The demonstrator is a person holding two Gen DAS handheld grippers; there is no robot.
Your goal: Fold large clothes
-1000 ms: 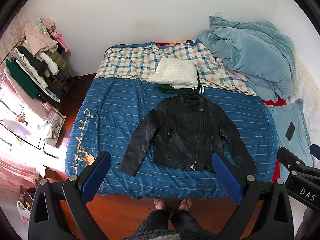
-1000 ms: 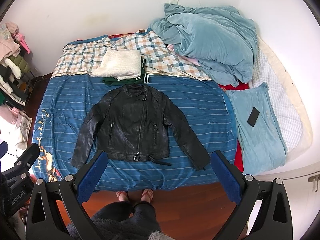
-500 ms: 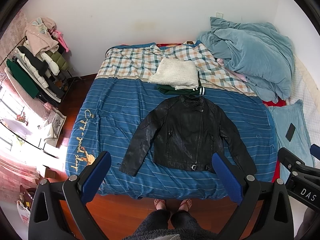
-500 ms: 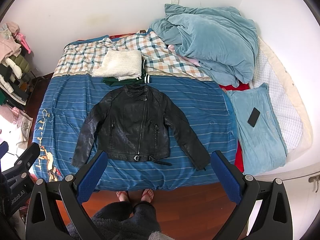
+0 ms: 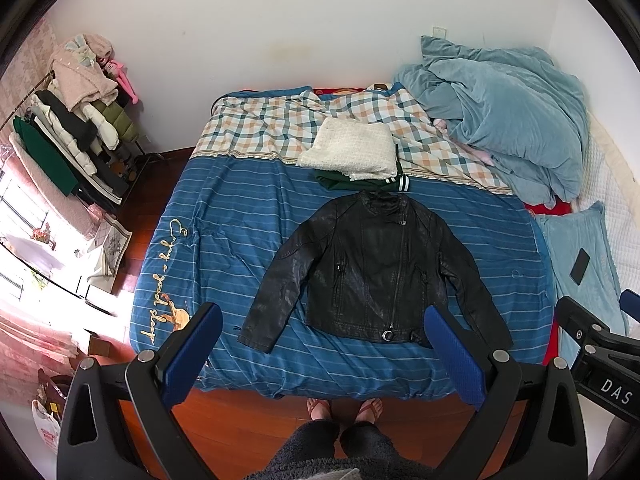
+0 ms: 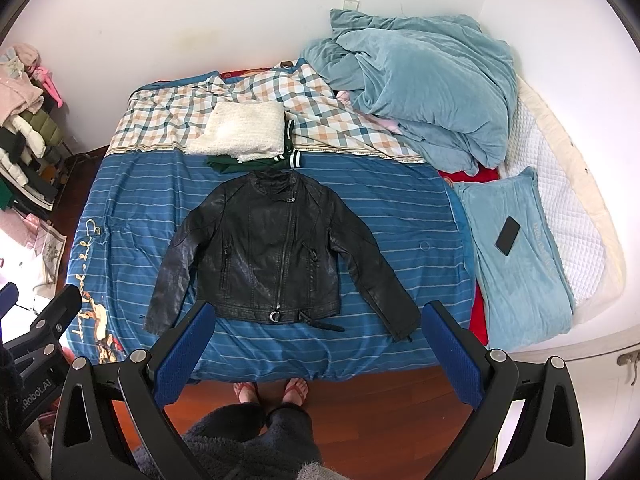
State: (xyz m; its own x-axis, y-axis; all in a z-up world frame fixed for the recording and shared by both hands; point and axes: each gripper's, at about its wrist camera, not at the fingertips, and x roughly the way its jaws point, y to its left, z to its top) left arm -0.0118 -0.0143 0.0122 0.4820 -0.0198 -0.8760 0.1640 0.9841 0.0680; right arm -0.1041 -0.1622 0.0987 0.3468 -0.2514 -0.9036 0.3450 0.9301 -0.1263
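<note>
While held high above jacket [image 5: 372, 268], left gripper [image 5: 320, 344], right gripper [image 6: 316, 340] spread wide, empty.

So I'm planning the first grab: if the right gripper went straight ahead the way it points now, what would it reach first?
Probably the black leather jacket, around its hem and buckle, lying flat on the blue striped bedspread. The right gripper is open and nothing sits between; depth is uncertain.

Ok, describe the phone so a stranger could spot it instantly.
Start at the bed with the blue striped cover. To its right lies a pale blue pillow. The phone is the small black slab lying on that pillow, the only dark thing there.
</note>
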